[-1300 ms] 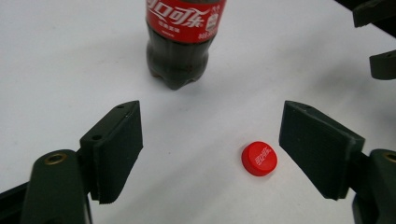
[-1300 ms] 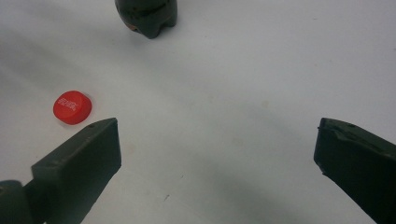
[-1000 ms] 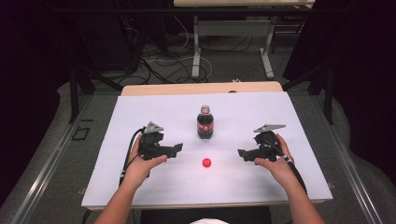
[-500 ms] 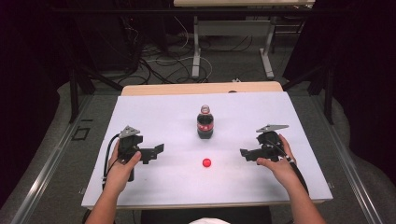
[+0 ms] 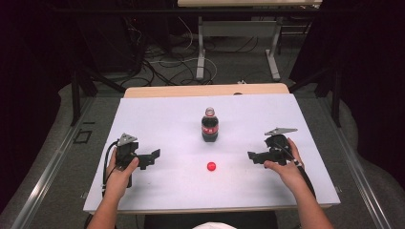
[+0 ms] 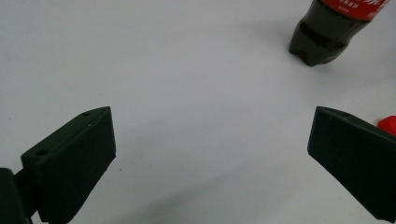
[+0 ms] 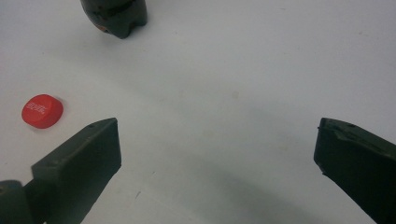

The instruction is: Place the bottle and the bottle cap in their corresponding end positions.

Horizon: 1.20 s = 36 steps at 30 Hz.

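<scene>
A small dark cola bottle [image 5: 209,125] with a red label stands upright and uncapped at the middle of the white table [image 5: 167,119]. Its red cap [image 5: 211,166] lies loose on the table just in front of it. My left gripper [image 5: 154,156] rests at the left, jaws wide apart and empty, pointing right toward the cap. In the left gripper view the bottle's base [image 6: 322,42] is at upper right and the cap's edge [image 6: 388,125] at far right. My right gripper [image 5: 252,156] is open and empty at the right, with the cap [image 7: 42,111] and bottle base [image 7: 114,16] to its left.
A wooden table edge [image 5: 205,89] runs behind the white surface. Beyond it are metal desk legs [image 5: 200,47] and loose cables on the floor [image 5: 157,62]. A metal rail [image 5: 52,162] runs along the left side.
My left gripper has drawn back to the left, away from the bottle and cap. The right gripper has barely shifted. Bottle and cap stay put.
</scene>
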Each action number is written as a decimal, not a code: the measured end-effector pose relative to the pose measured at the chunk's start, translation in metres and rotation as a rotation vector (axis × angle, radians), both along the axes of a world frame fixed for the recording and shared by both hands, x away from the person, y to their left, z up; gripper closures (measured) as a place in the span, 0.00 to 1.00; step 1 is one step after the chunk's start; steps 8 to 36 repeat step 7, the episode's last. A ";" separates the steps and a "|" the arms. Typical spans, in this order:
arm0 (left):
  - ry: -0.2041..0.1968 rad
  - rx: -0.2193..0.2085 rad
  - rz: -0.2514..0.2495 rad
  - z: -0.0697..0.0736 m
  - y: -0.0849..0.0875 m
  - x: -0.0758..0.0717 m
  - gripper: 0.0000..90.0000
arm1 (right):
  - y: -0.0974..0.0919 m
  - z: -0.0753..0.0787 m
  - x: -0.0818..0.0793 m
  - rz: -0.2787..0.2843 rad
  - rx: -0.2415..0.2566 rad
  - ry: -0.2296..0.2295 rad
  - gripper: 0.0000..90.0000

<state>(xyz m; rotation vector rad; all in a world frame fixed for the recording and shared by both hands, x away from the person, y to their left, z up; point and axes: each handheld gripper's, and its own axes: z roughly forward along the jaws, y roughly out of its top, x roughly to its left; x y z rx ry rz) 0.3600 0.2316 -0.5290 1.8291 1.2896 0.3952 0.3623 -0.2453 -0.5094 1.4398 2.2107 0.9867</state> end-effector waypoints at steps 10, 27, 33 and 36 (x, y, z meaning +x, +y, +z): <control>0.022 -0.005 0.019 -0.003 0.004 0.002 0.02 | -0.002 -0.003 0.001 -0.012 -0.005 0.002 0.00; 0.022 -0.005 0.019 -0.003 0.004 0.002 0.02 | -0.002 -0.003 0.001 -0.012 -0.005 0.002 0.00; 0.022 -0.005 0.019 -0.003 0.004 0.002 0.02 | -0.002 -0.003 0.001 -0.012 -0.005 0.002 0.00; 0.022 -0.005 0.019 -0.003 0.004 0.002 0.02 | -0.002 -0.003 0.001 -0.012 -0.005 0.002 0.00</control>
